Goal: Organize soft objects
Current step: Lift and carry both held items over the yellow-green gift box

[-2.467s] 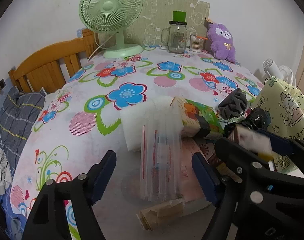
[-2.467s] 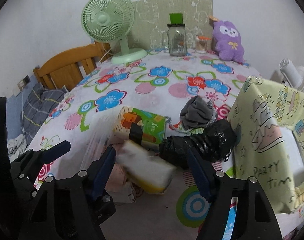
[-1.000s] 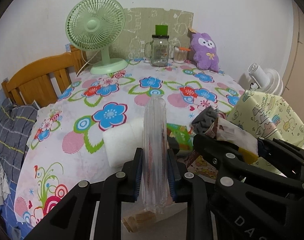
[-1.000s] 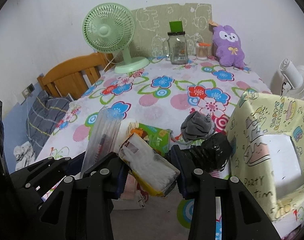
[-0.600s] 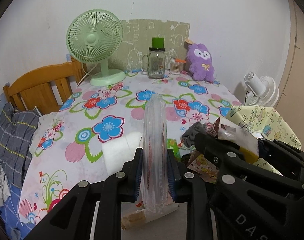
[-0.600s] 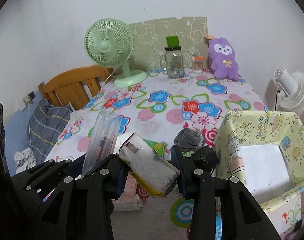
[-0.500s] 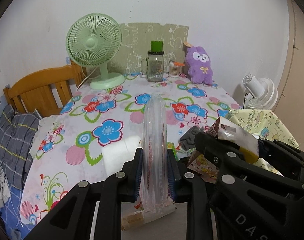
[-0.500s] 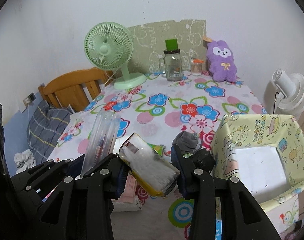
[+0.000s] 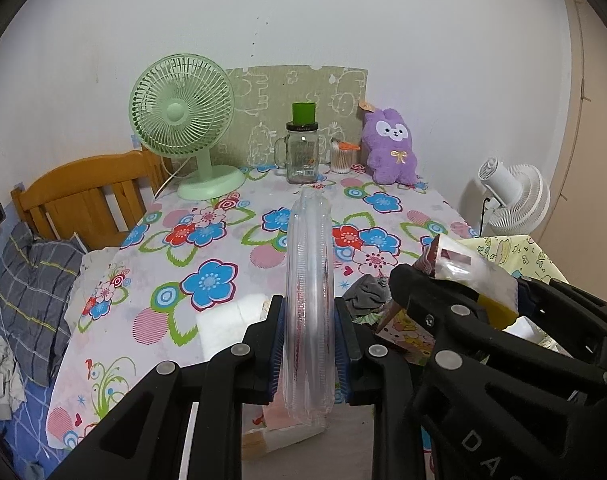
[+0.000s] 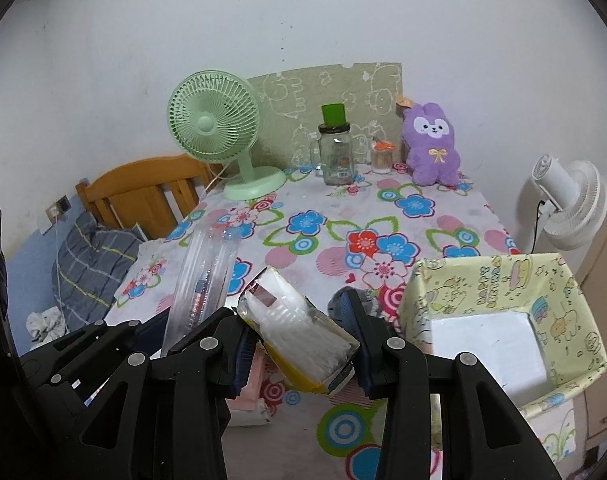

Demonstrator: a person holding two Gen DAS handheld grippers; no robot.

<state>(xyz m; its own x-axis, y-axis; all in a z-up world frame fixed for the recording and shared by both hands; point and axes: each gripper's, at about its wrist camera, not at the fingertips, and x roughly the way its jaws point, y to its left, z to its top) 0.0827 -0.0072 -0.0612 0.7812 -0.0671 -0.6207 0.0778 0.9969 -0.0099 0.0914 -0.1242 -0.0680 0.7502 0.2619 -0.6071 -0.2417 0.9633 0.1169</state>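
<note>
Readable text: "HAPPY BIRTHDAY" on the yellow fabric bin [image 10: 499, 308] rim, partial "DA" moulded on the right claw's arm in the left view; other printing too small to read.

Left claw [image 9: 308, 344] clenched on a clear air-cushion sleeve [image 9: 309, 300], standing upright between the pads, something red-printed inside, unreadable. Sleeve juts well past the fingertips, held above the table [image 9: 231, 248].

Right claw [image 10: 299, 354] grasping a clear-wrapped tissue pack [image 10: 299, 336], yellow bottom edge, tilted, held in the air just left of the bin. Bin interior white.

On the table below the claws: grey cloth wad [image 9: 367, 294], white foam block [image 9: 227, 320], cartoon-printed box [image 9: 403, 328] mostly hidden by the right claw. Pink packet under the claws cut off.

Far end: green fan [image 10: 219, 128], glass jar [image 10: 335, 156], purple plush [image 10: 433, 144].
</note>
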